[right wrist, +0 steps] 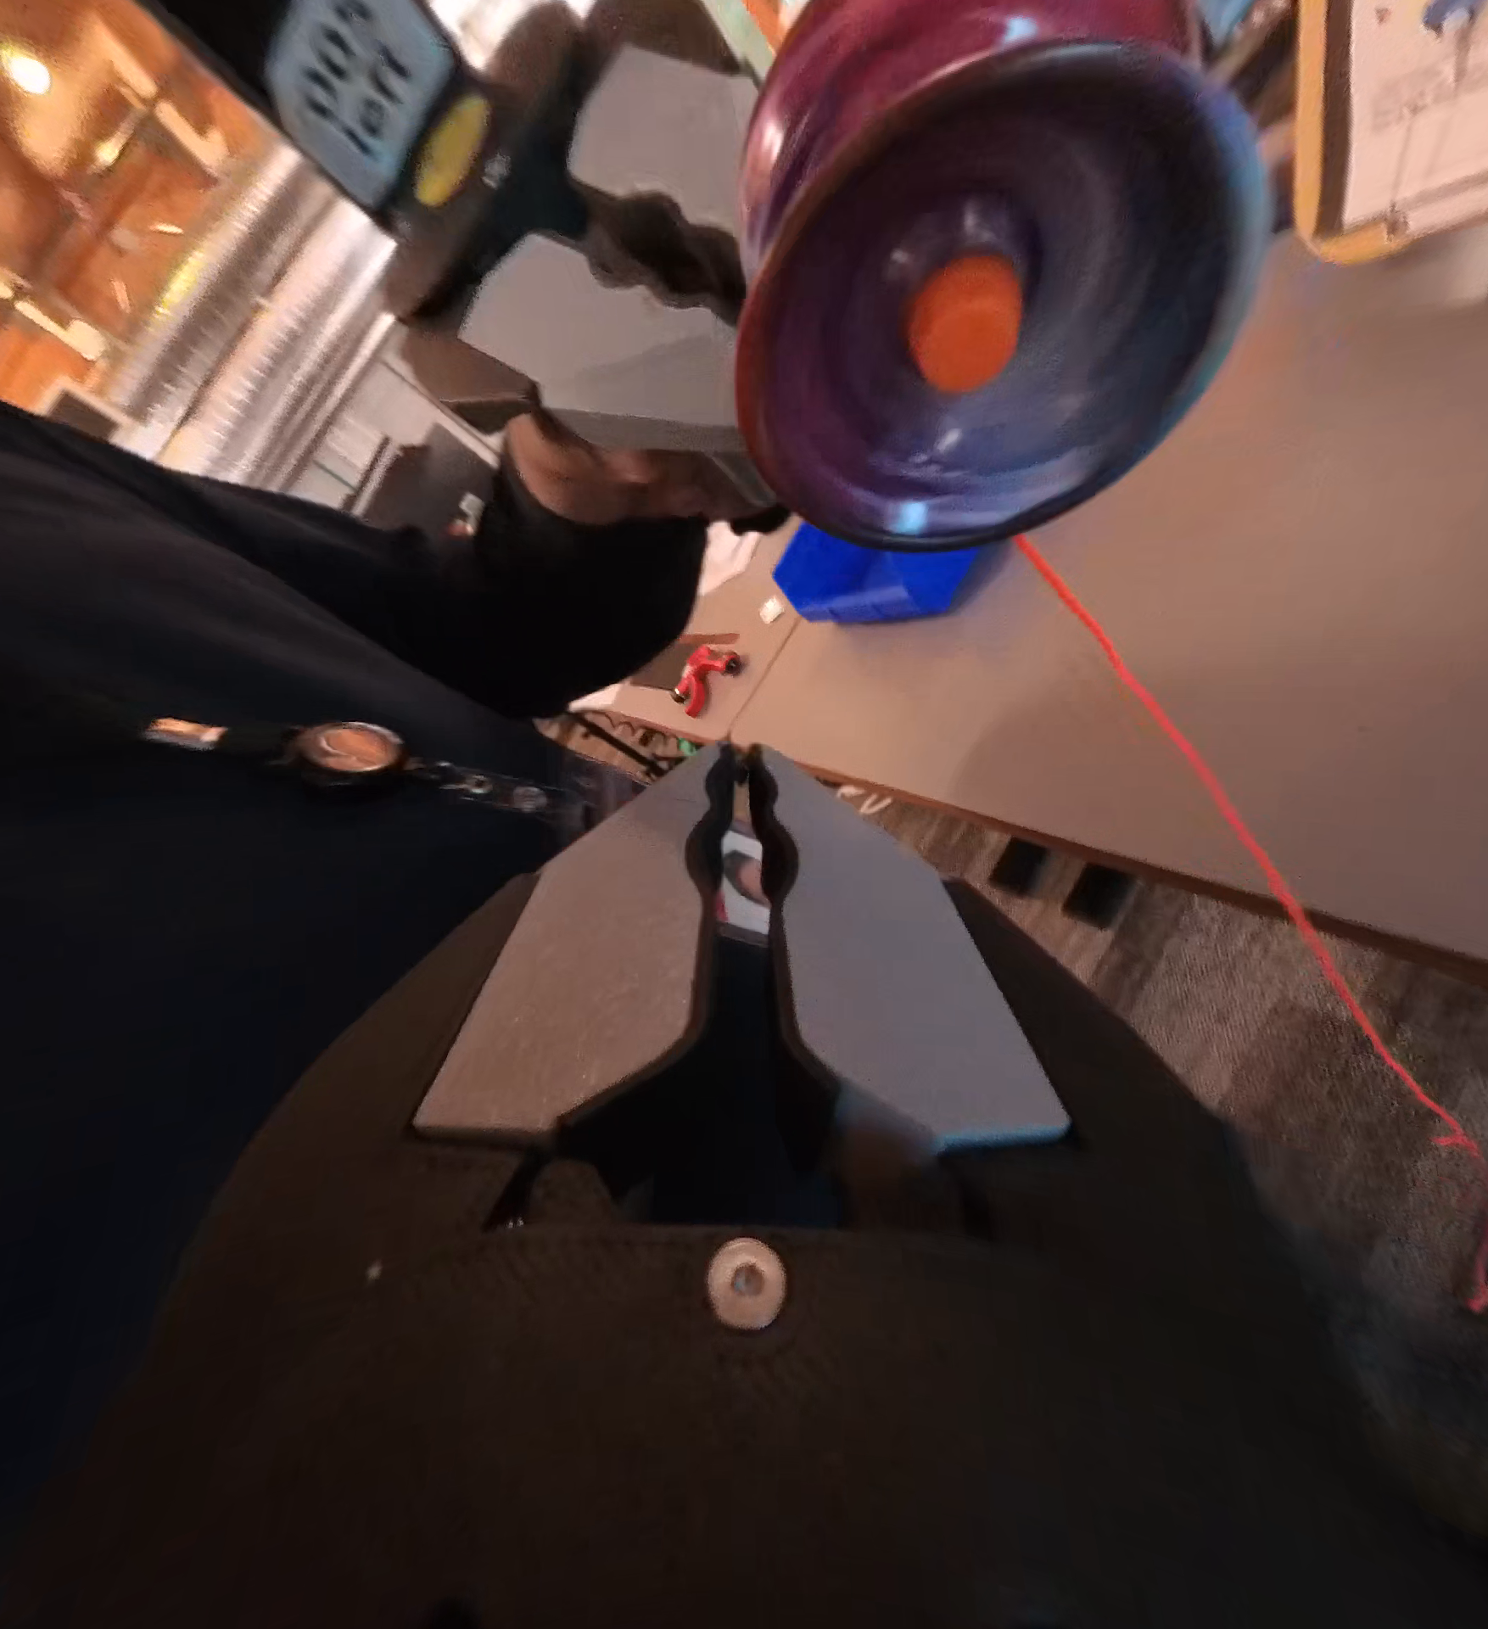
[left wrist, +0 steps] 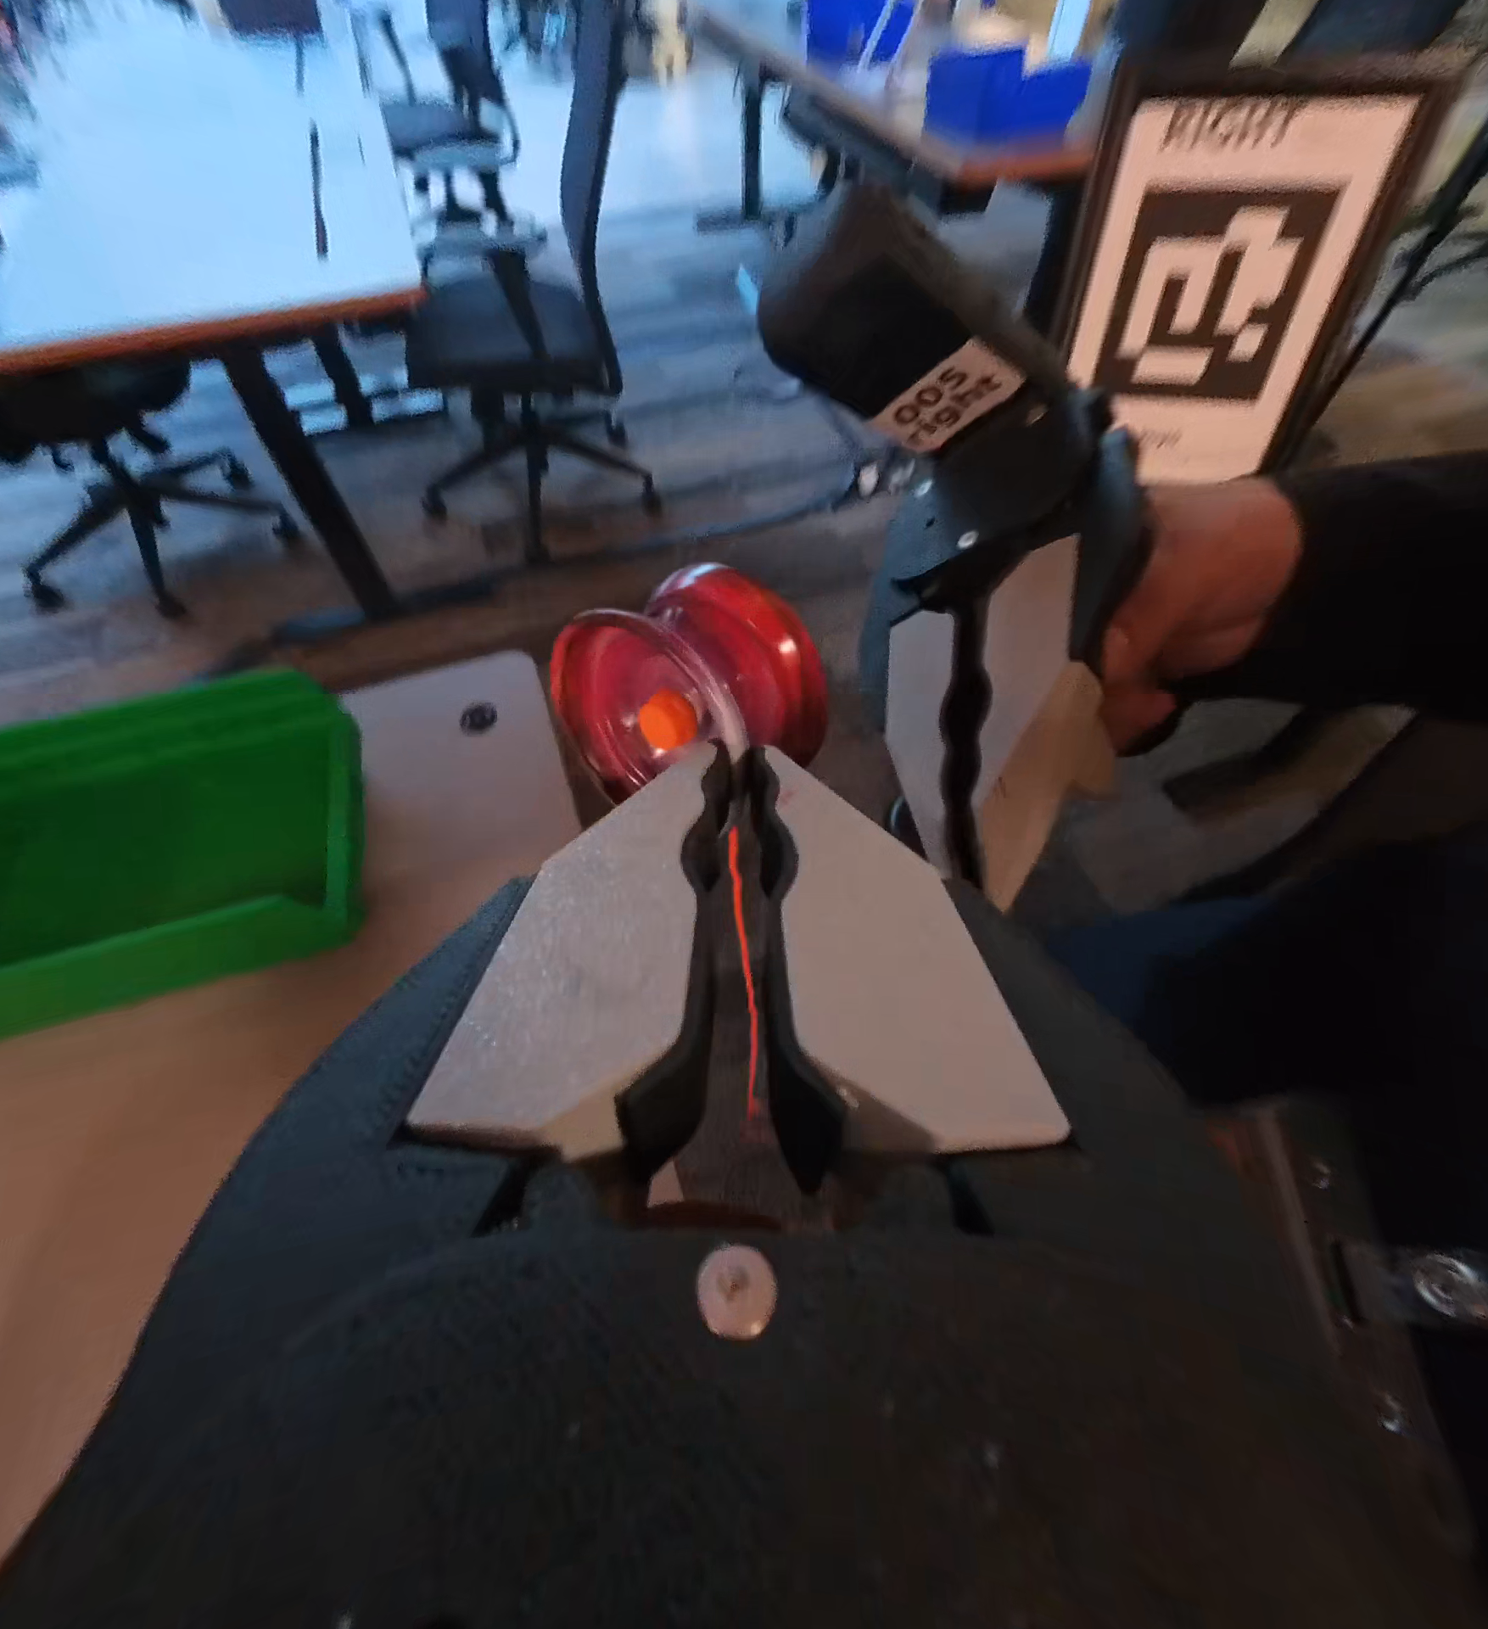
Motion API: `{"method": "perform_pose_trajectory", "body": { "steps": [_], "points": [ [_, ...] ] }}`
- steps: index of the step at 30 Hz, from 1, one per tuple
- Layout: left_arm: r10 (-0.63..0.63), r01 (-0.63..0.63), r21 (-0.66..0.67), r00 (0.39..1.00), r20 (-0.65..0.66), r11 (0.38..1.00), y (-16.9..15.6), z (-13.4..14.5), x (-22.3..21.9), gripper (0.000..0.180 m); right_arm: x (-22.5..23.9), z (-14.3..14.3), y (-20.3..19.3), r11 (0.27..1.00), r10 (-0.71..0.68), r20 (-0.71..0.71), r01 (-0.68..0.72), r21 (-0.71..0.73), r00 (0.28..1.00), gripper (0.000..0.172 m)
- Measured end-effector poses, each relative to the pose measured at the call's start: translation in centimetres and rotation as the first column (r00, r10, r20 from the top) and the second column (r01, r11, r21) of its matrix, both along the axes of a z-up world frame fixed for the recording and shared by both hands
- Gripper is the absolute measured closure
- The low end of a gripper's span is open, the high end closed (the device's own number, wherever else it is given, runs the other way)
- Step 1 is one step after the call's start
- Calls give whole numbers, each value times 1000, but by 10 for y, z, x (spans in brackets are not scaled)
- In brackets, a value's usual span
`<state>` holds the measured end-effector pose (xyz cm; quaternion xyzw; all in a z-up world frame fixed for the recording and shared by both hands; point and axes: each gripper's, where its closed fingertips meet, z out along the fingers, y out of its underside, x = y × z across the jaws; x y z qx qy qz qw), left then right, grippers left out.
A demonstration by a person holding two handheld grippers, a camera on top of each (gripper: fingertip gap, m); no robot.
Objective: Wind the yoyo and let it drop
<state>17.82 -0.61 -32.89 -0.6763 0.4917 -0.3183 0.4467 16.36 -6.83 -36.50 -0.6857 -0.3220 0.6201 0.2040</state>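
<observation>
Both views are dim and soft. In the left wrist view cool bluish daylight washes the far tables (left wrist: 176, 203) almost white, while the near desk (left wrist: 88, 1172) looks warm tan. Motion blur smears the chairs (left wrist: 529, 370), the green bin (left wrist: 132, 846) and the yoyo (left wrist: 688, 679). In the right wrist view warm orange lamps (right wrist: 26, 75) glow far left, the near hand-held gripper (right wrist: 739, 758) sits in deep shadow, and the spinning yoyo is streaked. Wide-angle lenses bend straight edges toward the borders.
</observation>
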Motion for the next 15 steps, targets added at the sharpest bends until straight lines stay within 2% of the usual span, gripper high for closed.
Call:
{"method": "perform_pose_trajectory", "body": {
  "steps": [2,6,9,13,15],
  "points": [
    [-51,49,21,992,114,999,-7,22,0,179,12,16,6,997,-33,-27,34,62,999,167],
    [-109,150,-115,947,303,982,-19,47,0,179,33,30,35,969,-164,2,161,189,986,151],
    [-120,200,-166,910,397,966,-22,60,0,180,25,30,38,965,-160,18,153,215,987,135],
    [-127,199,-154,915,384,968,-22,67,3,180,10,17,45,939,-178,40,157,306,983,144],
    [-132,206,-152,910,394,967,-24,73,3,179,6,15,47,930,-178,16,163,329,984,153]
  ]
}}
